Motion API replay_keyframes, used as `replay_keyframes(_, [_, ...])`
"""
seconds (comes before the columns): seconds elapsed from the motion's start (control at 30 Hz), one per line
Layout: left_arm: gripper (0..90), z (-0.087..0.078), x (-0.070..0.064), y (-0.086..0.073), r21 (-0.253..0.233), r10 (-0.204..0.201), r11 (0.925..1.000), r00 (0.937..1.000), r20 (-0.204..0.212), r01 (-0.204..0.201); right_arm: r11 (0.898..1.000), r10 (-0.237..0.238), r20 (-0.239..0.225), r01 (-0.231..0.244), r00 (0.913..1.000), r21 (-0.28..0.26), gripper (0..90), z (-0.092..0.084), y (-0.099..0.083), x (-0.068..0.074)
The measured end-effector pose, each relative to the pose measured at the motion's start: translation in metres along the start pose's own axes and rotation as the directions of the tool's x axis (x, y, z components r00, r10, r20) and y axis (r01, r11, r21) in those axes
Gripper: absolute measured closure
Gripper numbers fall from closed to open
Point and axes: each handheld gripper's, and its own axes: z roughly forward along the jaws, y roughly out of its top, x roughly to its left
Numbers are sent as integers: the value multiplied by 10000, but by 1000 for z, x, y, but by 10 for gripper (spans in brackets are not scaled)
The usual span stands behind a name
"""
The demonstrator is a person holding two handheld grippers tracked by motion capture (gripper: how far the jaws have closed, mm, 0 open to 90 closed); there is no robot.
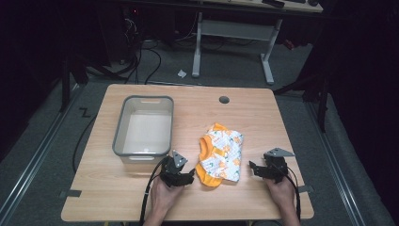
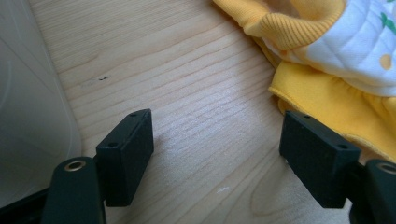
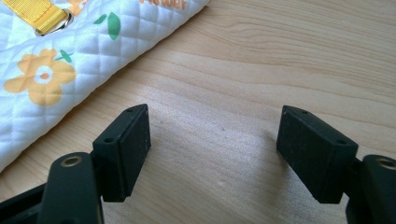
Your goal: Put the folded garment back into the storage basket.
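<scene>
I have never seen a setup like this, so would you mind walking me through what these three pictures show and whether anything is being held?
There is no robot here: a person holds a hand-operated gripper in each hand. The high view looks down on a wooden table. On it sit an empty grey plastic bin and a folded piece of baby clothing, white with orange flowers and yellow trim. The left gripper rests between the bin and the clothing; the right gripper is on the clothing's other side. The other two pictures come from cameras mounted on the grippers, looking along their black fingers. Both are open over bare wood, beside the clothing's edge, and hold nothing.
</scene>
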Motion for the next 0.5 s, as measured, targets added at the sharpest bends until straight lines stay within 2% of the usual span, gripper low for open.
replay_keyframes(0.27, [243, -3, -2, 0, -26, -200, 9998, 9993, 317, 201, 10000, -47, -11, 47, 10000, -20, 263, 0, 0, 0])
replay_keyframes(0.5, [239, -17, -6, 6, -296, -189, 9993, 9973, 703, 210, 10000, -8, -7, 8, 10000, -12, 263, 0, 0, 0])
